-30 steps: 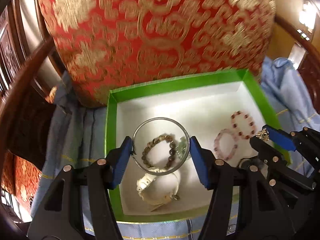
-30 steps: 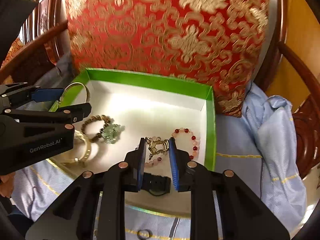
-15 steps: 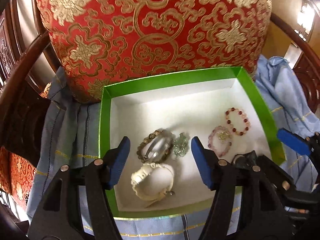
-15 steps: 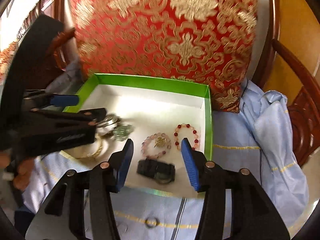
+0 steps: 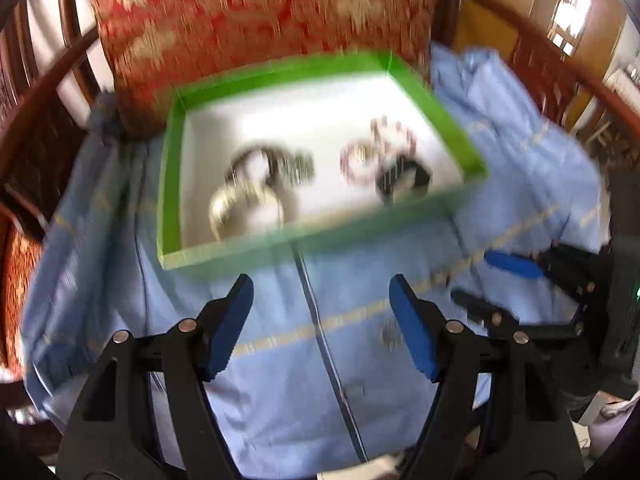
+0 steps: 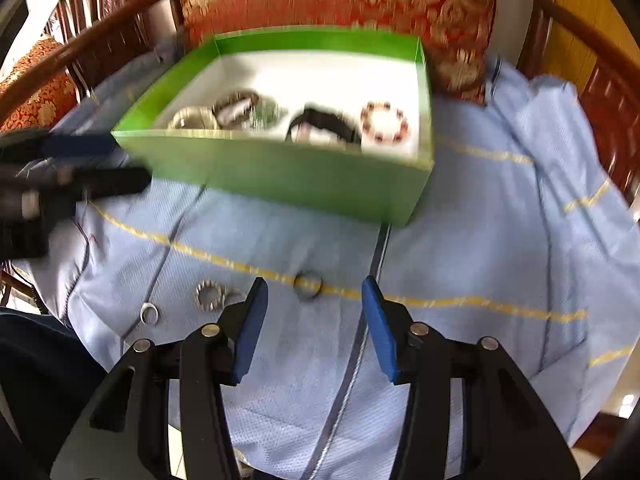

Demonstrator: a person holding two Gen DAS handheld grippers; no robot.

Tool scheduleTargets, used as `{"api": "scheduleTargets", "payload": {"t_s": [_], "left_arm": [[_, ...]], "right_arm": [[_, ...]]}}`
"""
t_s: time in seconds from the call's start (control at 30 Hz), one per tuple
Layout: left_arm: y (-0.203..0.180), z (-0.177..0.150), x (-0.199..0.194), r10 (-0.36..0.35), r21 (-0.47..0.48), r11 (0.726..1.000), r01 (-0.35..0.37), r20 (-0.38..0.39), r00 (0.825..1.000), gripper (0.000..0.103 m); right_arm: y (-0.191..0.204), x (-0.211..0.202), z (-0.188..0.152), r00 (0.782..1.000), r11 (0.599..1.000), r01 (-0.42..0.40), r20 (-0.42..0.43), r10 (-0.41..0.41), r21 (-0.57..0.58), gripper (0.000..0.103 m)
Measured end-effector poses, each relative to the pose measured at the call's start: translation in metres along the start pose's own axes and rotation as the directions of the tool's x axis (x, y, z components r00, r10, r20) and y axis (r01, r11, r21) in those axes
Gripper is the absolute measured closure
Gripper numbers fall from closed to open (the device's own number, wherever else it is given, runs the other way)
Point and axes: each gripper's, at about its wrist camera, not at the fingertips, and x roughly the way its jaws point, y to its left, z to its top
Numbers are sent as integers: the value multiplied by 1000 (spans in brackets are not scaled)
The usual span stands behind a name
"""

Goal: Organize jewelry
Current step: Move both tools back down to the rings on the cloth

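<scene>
Jewelry: bracelets (image 6: 384, 122) and a black watch (image 6: 320, 126) are lying in the green box (image 6: 280, 168); small rings (image 6: 307, 285) are lying on the blue cloth (image 6: 480, 248) nearer.
Left claw (image 5: 322, 320): gaping wide, holding nothing.
Right claw (image 6: 314, 320): gaping wide, hovering empty just near one ring.

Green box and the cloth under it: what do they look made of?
Green box: likely thin cardboard, going by its flat, sharp-folded walls, glossy green outside and white inside. Blue cloth: woven fabric, matte, creased and draped, with yellow stripes.
</scene>
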Motion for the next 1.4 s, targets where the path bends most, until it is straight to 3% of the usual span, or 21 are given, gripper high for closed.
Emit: {"api": "scheduleTargets", "payload": {"t_s": [0.13, 0.27, 0.37, 0.5, 0.63, 0.73, 0.83, 1.0, 1.1, 1.17, 1.33, 1.37, 1.4], "left_arm": [[6, -11, 21, 47, -44, 998, -52, -91, 995, 33], [20, -11, 20, 33, -106, 993, -43, -99, 995, 29], [24, -14, 22, 45, -121, 991, -58, -112, 993, 28], [30, -16, 25, 31, -145, 988, -51, -136, 990, 28], [30, -19, 26, 11, -128, 991, -30, -150, 989, 28], [19, -25, 26, 20, -63, 998, -31, -158, 987, 28], [3, -38, 28, 26, 15, 1000, -24, -175, 984, 45], [-15, -64, 34, 33, 97, 995, -14, -194, 980, 40], [-19, -73, 36, 15, 104, 995, 7, -204, 979, 43], [-20, -78, 42, 12, 104, 994, 12, -220, 975, 60], [-15, -76, 43, -33, 59, 997, 46, -204, 978, 74], [-11, -75, 44, -33, 45, 998, 42, -200, 979, 84], [-8, -73, 44, -36, 31, 999, 43, -199, 979, 84]], "right_arm": [[23, 7, -10, 997, 996, -68, -42, 66, -55, 54], [56, 16, -16, 997, 982, -50, -71, 38, -180, 54], [67, 27, -16, 998, 977, -14, -68, -1, -212, 54], [54, 35, 2, 998, 989, 63, -6, -65, -132, 55], [23, 27, 12, 998, 998, 57, 25, -57, 1, 55], [3, 21, 11, 998, 997, 61, 22, -63, 51, 55], [-6, 21, 6, 998, 997, 55, -2, -55, 50, 55], [5, 22, -4, 999, 999, 43, -9, -43, -11, 55], [12, 23, -6, 999, 999, 32, -15, -32, -23, 55], [14, 27, -5, 999, 999, 38, -17, -39, -31, 55], [17, 30, -4, 999, 998, 38, -18, -38, -42, 55], [18, 30, -3, 999, 998, 38, -17, -39, -47, 55], [18, 31, -2, 999, 998, 37, -17, -38, -49, 55]]}}
